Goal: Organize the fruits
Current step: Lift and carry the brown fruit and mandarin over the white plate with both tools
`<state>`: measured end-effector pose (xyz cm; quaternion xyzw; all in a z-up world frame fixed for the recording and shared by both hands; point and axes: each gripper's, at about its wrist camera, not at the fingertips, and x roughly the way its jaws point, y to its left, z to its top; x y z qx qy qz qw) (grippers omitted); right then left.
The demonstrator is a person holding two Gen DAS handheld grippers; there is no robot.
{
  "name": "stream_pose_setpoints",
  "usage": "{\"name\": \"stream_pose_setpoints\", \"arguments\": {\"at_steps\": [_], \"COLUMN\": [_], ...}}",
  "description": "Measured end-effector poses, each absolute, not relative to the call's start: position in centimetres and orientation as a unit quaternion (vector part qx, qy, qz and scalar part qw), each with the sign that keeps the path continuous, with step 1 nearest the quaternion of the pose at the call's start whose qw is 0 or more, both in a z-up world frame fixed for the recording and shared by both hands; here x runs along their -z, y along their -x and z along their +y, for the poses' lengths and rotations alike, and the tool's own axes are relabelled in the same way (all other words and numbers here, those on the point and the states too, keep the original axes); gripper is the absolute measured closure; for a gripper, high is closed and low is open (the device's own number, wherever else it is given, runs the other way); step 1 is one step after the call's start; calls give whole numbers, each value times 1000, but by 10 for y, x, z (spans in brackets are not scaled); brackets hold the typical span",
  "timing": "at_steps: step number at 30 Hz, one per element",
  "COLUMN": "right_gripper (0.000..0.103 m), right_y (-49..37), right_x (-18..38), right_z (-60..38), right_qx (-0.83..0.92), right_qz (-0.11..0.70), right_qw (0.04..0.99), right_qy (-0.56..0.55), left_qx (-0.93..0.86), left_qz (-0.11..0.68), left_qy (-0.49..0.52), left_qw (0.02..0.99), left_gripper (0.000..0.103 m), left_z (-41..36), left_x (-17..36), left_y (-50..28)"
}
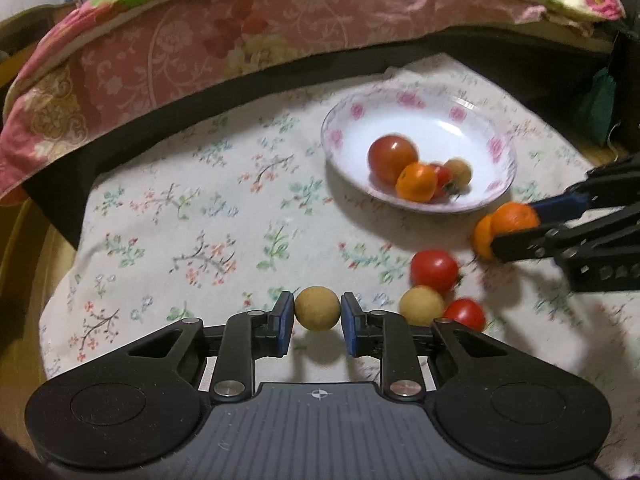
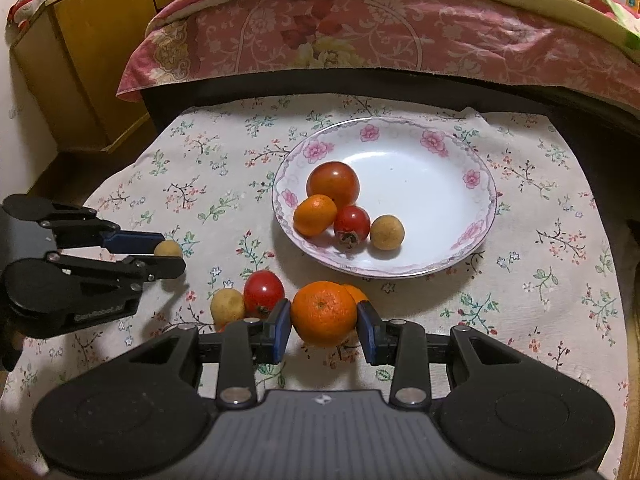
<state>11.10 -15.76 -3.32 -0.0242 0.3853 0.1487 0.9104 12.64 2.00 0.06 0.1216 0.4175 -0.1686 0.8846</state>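
Observation:
My left gripper (image 1: 317, 314) is shut on a small tan round fruit (image 1: 317, 309), both blue pads pressed against its sides; from the right wrist view the same gripper (image 2: 170, 258) shows at the left with the tan fruit (image 2: 168, 249). My right gripper (image 2: 324, 320) is shut on an orange (image 2: 323, 312), with a second orange (image 2: 356, 293) just behind it. A flowered white plate (image 2: 476, 184) holds a large tomato (image 2: 333, 184), a small orange (image 2: 315, 215), a small tomato (image 2: 352, 222) and a tan fruit (image 2: 387, 232). On the cloth lie a tomato (image 2: 264, 291) and a tan fruit (image 2: 227, 306).
A floral cloth (image 2: 540, 280) covers the small table. Behind it runs a bed with a pink quilt (image 2: 380, 32). A yellow wooden cabinet (image 2: 88, 60) stands at the back left. Another small tomato (image 1: 466, 314) lies beside the loose fruits near my left gripper.

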Motion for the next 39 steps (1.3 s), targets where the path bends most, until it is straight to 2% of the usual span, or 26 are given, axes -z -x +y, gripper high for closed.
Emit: {"name": "stream_pose_setpoints", "arguments": {"at_steps": [10, 20, 39], "right_gripper": [68, 68, 68], "right_y": [-128, -162, -203], "right_x": [15, -1, 16], "right_z": [-168, -181, -208], "right_qx": [-131, -109, -92], "right_qz": [363, 346, 362], "right_qw": [922, 932, 928], "right_qy": [12, 11, -21], "left_qx": [194, 213, 216], "left_qz": [376, 348, 368], "left_qy": [-113, -111, -108], "left_qw": [899, 906, 898], "left_gripper": [71, 70, 71], "left_z": [-11, -49, -72], "left_x": [-31, -39, -25], "left_y": [-146, -182, -225]}}
